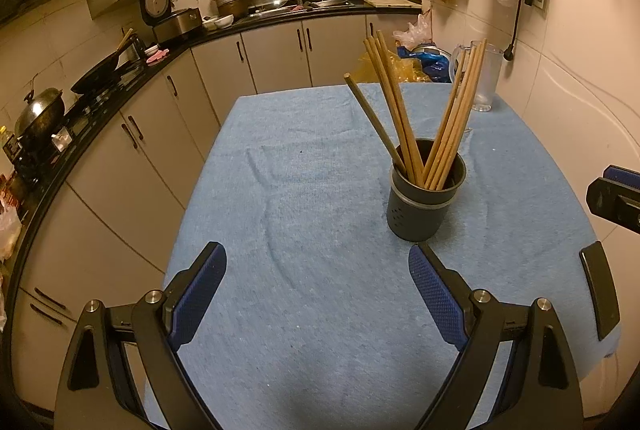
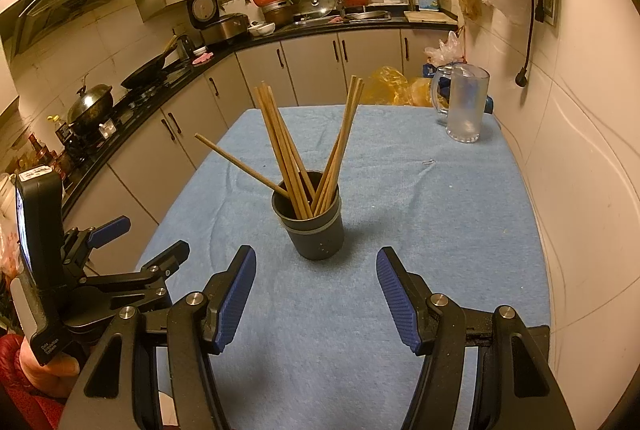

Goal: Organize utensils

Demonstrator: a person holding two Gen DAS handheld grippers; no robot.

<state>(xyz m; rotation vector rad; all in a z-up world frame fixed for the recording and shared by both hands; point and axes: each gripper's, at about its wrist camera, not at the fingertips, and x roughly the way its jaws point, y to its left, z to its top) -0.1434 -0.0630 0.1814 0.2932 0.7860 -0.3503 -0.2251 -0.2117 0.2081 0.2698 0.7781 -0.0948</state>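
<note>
A dark round utensil holder (image 1: 425, 198) stands upright on the blue cloth-covered table (image 1: 304, 198). Several wooden chopsticks (image 1: 400, 118) stand in it, fanned out left and right. My left gripper (image 1: 318, 266) is open and empty, low over the cloth, with the holder just beyond its right finger. In the right wrist view the holder (image 2: 314, 226) with its chopsticks (image 2: 288, 150) stands straight ahead of my right gripper (image 2: 316, 270), which is open and empty. The left gripper (image 2: 140, 250) shows at the left of that view.
A clear glass mug (image 1: 484, 76) stands at the table's far right corner, near the tiled wall (image 2: 580, 150). A black kitchen counter (image 1: 120, 78) with pans, a rice cooker and a sink curves along the left and back. Plastic bags (image 2: 396, 82) lie behind the table.
</note>
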